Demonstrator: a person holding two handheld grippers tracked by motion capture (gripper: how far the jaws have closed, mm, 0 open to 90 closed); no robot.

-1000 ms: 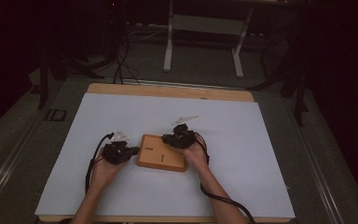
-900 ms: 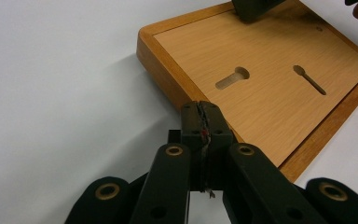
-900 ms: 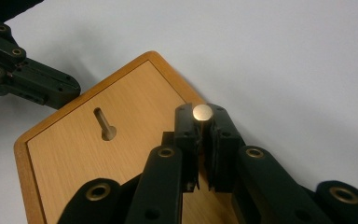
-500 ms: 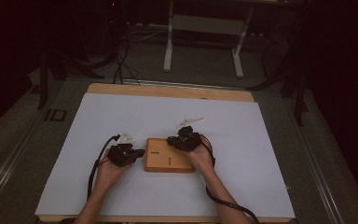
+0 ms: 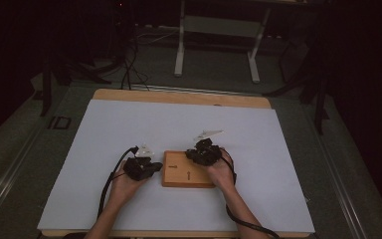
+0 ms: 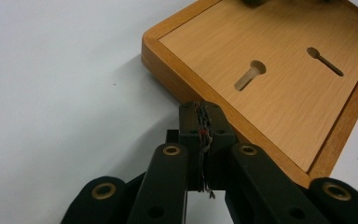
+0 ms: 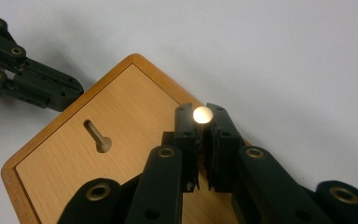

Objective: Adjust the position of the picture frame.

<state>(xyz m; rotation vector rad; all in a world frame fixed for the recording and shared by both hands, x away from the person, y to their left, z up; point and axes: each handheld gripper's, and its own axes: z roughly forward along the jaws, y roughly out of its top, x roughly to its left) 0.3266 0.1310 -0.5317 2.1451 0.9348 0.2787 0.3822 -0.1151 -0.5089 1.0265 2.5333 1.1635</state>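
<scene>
**Peg in my right tongs, left tongs at the board's edge**

Wooden board [image 5: 187, 170] lies flat on the white counter [image 5: 129, 124], near my side, approx. in the middle btw. my two hands. It has a raised rim and two keyhole slots [image 6: 250, 74] cut in its face.

My right tongs [image 5: 204, 152] sit over the board's far right corner. In the right gripper view they're narrow, clamped on a small round peg [image 7: 202, 114] that stands up btw. the pads; its pale end face points at the camera. That corner of the board is right under them, w/ bare counter beyond it.

My left tongs [image 5: 151, 167] are pressed together, nothing btw. them. In the left gripper view their tip [image 6: 206, 122] is right against the board's left rim; can't tell if it actually touches.

Open room: lots of bare counter beyond the board and to both sides. The counter's near edge is close behind my wrists.
</scene>
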